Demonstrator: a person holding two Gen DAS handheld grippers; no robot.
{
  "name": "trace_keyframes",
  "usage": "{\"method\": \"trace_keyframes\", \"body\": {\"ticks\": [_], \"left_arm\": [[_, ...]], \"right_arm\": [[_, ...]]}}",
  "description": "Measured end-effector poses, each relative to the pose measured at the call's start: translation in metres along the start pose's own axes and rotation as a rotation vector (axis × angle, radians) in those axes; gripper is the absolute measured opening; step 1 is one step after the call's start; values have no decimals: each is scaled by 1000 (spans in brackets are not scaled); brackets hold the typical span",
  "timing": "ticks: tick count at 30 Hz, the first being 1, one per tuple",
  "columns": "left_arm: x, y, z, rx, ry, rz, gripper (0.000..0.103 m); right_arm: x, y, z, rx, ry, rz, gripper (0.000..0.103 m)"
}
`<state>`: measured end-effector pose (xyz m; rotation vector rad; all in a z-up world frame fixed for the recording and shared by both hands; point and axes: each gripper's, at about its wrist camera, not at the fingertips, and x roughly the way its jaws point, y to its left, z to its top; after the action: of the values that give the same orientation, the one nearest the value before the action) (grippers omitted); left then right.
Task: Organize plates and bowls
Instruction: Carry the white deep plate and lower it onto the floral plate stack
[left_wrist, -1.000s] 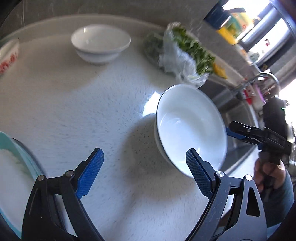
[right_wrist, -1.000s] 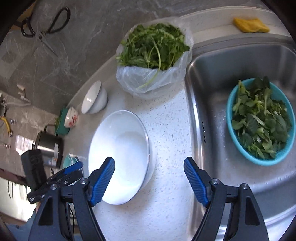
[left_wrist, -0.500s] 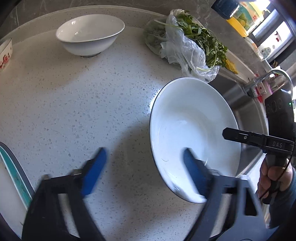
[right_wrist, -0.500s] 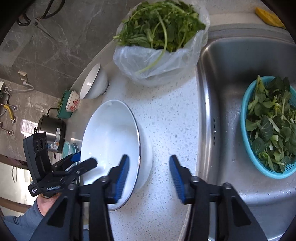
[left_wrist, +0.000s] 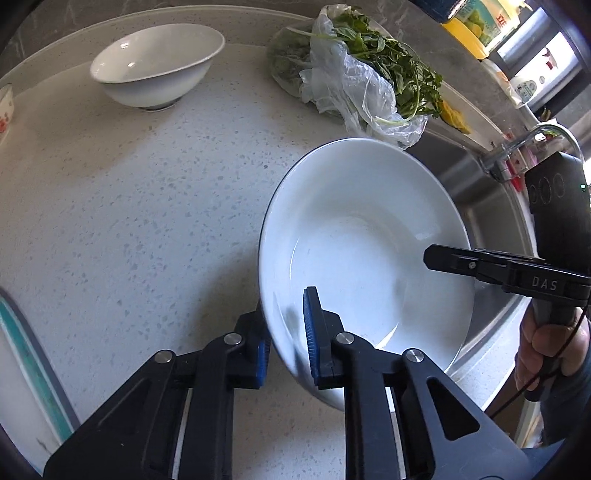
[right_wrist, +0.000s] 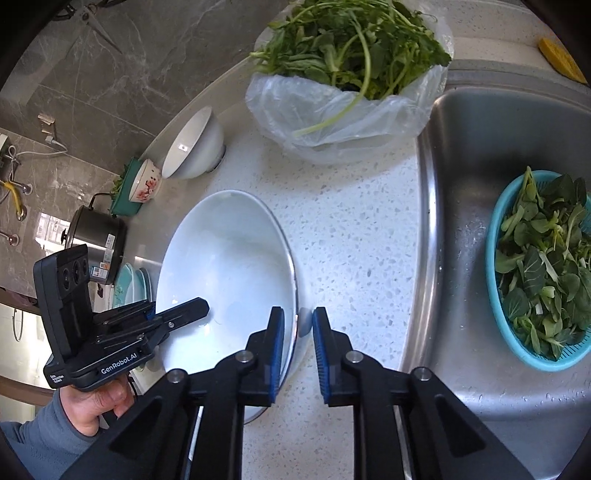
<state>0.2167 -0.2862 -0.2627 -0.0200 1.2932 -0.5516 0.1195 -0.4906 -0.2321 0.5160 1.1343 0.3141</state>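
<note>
A large white bowl sits on the speckled counter next to the sink; it also shows in the right wrist view. My left gripper is shut on its near-left rim, one pad inside and one outside. My right gripper is shut on the opposite rim. In the left wrist view my right gripper reaches over the far rim. A smaller white bowl stands at the back of the counter, also in the right wrist view.
A plastic bag of greens lies behind the large bowl. The steel sink holds a teal colander of leaves. A patterned small bowl, a pot and stacked teal-rimmed plates are at the left.
Both grippers have closed in from wide open onto opposite rims of the large white bowl. The bowl now appears tilted.
</note>
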Motion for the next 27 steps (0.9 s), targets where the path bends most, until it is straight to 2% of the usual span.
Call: {"method": "trace_keyframes", "body": {"ticks": [6,18,23,27], "left_arm": [[-33,9,-18,-37,-28,22,15],[-84,41,-70,-170,19,39,15],[-93,49,-86,-198,47,38,15],[-86,54,-93,-204,77,42,15]], "right_arm": [[-3,25,-3,-42,15,26,18],[13,62,-21,-43,130,119,18],[17,68,-24,-21,162,138,18],[27,68,-25,-8,187,118,18]]}}
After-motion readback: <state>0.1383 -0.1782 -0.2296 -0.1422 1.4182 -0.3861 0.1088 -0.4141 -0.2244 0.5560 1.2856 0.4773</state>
